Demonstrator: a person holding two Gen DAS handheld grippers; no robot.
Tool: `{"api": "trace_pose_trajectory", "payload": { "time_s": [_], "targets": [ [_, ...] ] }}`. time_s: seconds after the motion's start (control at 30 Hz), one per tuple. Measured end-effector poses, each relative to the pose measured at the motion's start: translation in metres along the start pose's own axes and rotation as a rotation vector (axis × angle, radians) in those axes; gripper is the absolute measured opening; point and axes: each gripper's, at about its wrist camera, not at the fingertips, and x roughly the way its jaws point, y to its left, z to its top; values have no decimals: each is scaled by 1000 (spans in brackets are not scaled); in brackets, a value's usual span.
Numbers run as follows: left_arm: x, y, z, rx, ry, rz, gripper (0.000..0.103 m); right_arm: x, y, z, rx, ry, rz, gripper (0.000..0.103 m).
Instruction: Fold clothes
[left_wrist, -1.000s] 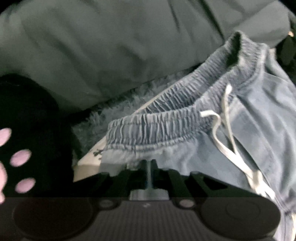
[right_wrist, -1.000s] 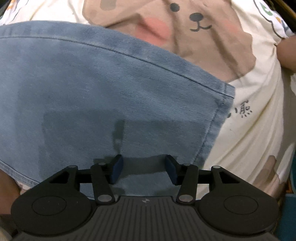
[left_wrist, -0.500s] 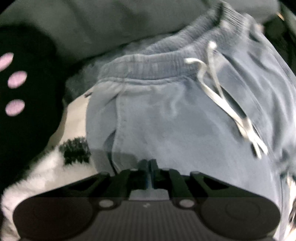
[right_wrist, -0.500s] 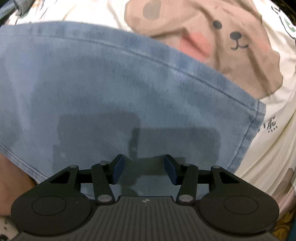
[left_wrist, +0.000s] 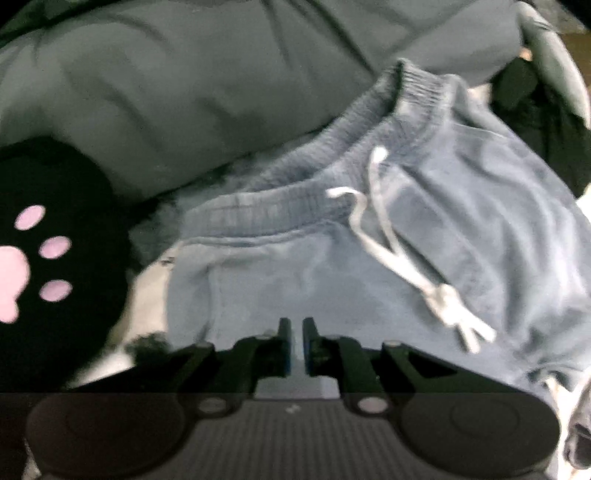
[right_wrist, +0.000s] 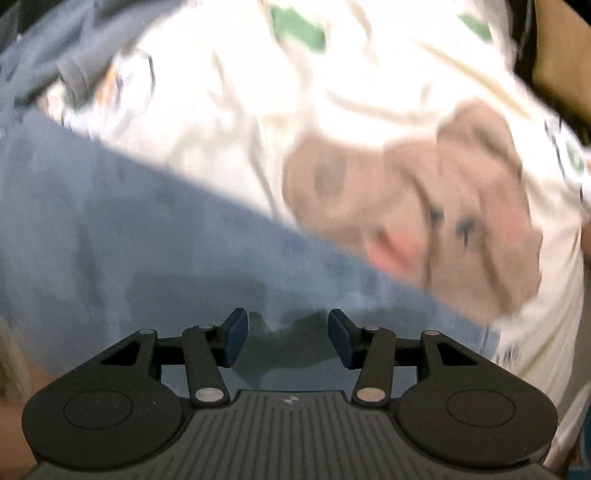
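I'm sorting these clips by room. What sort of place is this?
Probably a bedroom: blue shorts lie on a bear-print sheet, beside a grey pillow and a black paw-print cushion.

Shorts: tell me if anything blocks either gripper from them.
Nothing visible does. The left gripper sits right at the shorts below the waistband, jaws nearly closed. The right gripper is open directly over the denim, with only cloth between its fingers.
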Motion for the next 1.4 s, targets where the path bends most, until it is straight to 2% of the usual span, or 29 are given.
{"api": "trace_pose_trajectory", "payload": {
  "time_s": [0.17,0.27,0.43,0.6,0.83,0.97,1.07,1.1,1.17,1.27,1.4],
  "targets": [
    [1,-21,-2,72,-22,-52,9,-21,-1,6,-14,-91,34,55],
    [3,-27,-6,78,-18,-75,14,-20,16,43,-23,-143,62,55],
    [0,-38,-20,114,-18,-96,18,-45,23,62,-14,-215,119,55],
    [-5,-41,-32,117,-39,-112,28,-32,63,105,-30,-265,175,56],
    [-4,-43,-48,63,-41,-142,35,-10,121,139,-79,-325,225,56],
    [-6,-47,-61,37,-40,-166,36,7,147,153,-72,-352,211,56],
    [-6,-49,-70,26,-26,-190,36,9,151,154,-46,-394,190,55],
    [-6,-50,-73,28,-24,-196,36,9,151,154,-52,-401,177,51],
    [-6,-52,-78,33,-20,-206,34,10,151,156,-79,-399,146,26],
    [-4,-56,-81,39,-15,-227,34,6,144,156,-109,-395,115,18],
    [-2,-64,-81,52,-8,-259,34,-13,126,158,-127,-415,43,13]
  ]
}}
